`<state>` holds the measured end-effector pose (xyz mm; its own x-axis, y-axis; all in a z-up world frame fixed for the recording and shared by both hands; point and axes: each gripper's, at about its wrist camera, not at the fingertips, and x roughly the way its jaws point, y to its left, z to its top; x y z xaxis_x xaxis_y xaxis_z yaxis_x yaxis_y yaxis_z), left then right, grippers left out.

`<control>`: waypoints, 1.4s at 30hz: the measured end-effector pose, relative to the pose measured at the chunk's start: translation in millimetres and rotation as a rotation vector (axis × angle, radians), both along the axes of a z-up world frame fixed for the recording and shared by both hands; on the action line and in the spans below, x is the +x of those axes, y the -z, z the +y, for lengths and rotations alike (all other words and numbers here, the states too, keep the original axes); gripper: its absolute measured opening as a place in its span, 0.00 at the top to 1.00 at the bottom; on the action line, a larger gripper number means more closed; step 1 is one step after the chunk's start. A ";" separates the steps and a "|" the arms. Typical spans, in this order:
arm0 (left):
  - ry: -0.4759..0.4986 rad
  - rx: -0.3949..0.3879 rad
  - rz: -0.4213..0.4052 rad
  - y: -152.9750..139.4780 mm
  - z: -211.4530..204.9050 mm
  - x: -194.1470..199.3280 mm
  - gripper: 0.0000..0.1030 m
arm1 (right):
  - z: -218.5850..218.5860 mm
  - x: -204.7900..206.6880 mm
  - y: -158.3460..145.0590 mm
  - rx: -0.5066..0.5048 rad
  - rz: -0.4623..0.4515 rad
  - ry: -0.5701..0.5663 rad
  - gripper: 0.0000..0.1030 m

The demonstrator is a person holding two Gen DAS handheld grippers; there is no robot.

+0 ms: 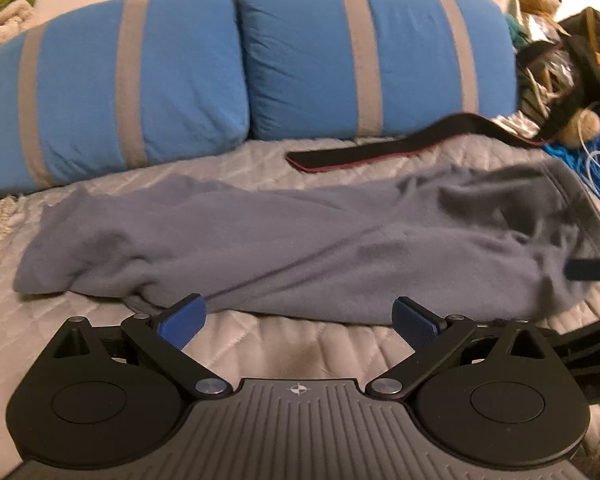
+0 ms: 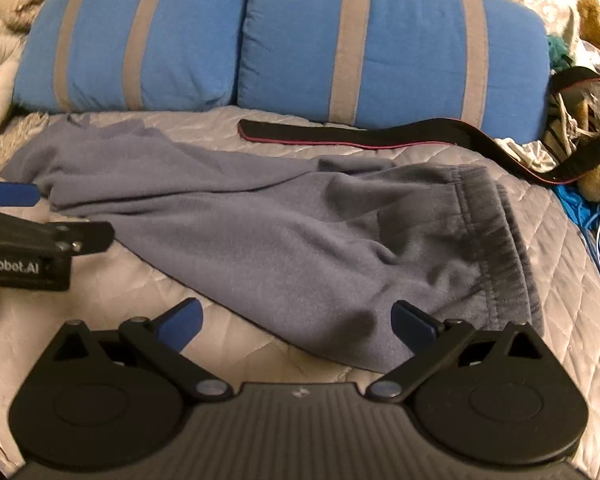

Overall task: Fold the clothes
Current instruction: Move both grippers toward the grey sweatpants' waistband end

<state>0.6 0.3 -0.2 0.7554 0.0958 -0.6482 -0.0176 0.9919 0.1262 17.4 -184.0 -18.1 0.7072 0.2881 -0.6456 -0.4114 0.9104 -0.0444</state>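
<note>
- Left wrist view: low over the near edge of the quilted bed (image 1: 300, 344), angled down and forward across it to two blue striped pillows (image 1: 236, 68) at the far edge.
- Right wrist view: same height and tilt, stationed further right, close to the grey sweatpants (image 2: 300, 240) waistband.
- Shared: sweatpants, pillows, black strap (image 2: 360, 136), each other's gripper tip.
</note>
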 end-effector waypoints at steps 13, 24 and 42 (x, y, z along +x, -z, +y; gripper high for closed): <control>-0.037 -0.029 -0.003 33.5 -21.9 -3.6 0.01 | -0.9 8.6 11.5 0.015 0.055 0.000 0.00; -0.028 -0.039 0.060 28.6 -4.4 1.5 0.01 | -6.7 11.4 10.8 0.017 0.055 0.042 0.00; -0.001 -0.058 0.063 22.2 -3.1 5.2 0.01 | -24.8 6.9 -1.8 0.135 -0.020 0.108 0.00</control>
<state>5.7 -2.8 -22.4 0.7132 0.0573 -0.6986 -0.0126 0.9975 0.0690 24.3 -208.8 -16.4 0.7514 0.2925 -0.5915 -0.3109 0.9476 0.0736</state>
